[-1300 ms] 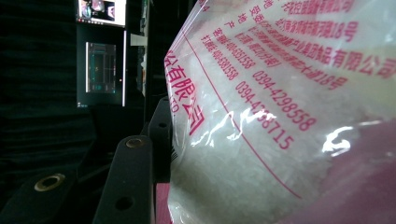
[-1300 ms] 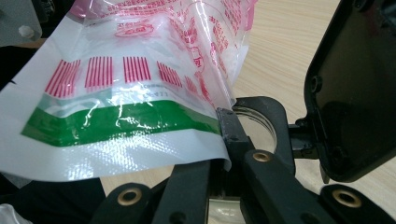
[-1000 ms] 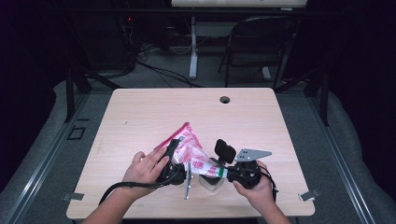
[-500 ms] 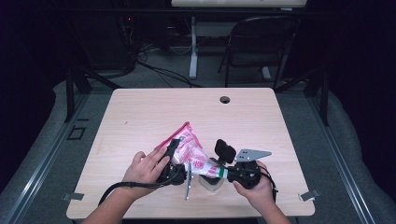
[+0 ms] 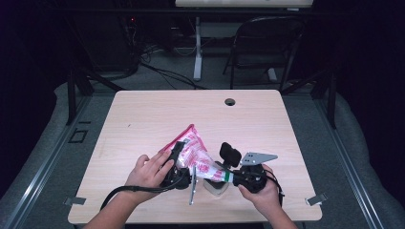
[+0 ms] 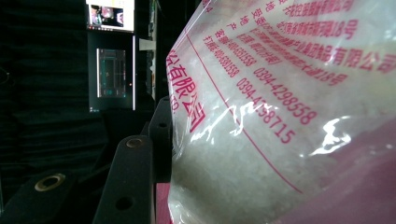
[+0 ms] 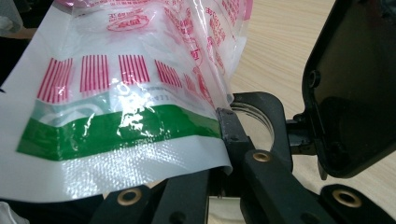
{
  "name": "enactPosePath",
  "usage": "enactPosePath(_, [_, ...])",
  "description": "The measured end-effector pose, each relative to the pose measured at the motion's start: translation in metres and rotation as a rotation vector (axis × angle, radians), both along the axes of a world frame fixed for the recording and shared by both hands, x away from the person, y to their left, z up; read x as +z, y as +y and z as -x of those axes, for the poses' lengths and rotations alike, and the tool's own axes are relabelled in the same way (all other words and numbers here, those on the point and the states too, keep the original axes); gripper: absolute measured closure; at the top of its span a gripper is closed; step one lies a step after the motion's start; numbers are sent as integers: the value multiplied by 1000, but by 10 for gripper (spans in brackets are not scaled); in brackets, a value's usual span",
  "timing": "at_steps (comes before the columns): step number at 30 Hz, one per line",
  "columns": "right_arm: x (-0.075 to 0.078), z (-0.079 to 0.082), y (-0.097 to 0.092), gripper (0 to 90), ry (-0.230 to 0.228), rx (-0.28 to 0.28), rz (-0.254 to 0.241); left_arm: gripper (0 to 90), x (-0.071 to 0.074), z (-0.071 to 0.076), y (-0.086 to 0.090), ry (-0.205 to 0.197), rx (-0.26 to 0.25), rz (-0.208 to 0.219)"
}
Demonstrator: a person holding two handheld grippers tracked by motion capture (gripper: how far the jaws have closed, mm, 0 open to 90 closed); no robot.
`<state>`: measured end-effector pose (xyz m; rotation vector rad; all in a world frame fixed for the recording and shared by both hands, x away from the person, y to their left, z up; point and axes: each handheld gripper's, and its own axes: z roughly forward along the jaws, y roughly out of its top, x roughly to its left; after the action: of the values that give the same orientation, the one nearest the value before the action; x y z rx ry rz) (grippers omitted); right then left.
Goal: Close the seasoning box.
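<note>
Hanging low over the worktop (image 5: pixel 143 119), the soft, slippery bag (image 5: pixel 196 152) is clamped by both: its bulging side by the left gripper (image 5: pixel 177 151), its sealed edge, the firmest place, by the right gripper (image 7: pixel 224 135).

Tilted red-printed clear bag (image 5: pixel 193 150) of white granules

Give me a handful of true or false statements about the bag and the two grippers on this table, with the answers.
1. The bag has red print and a green band. True.
2. The right gripper is shut on the bag's sealed edge. True.
3. The bag lies flat, untouched, at the table's far edge. False: both grippers hold it near the front edge.
4. The left gripper holds a spoon. False: it grips the bag.
</note>
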<state>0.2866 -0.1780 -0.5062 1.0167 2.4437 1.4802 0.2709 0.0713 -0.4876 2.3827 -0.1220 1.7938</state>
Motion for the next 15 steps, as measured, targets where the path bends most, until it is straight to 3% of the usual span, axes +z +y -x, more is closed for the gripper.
enactPosePath(15, [0, 0, 0, 900, 0, -2, -1, 596, 1, 0, -1, -9, -3, -4])
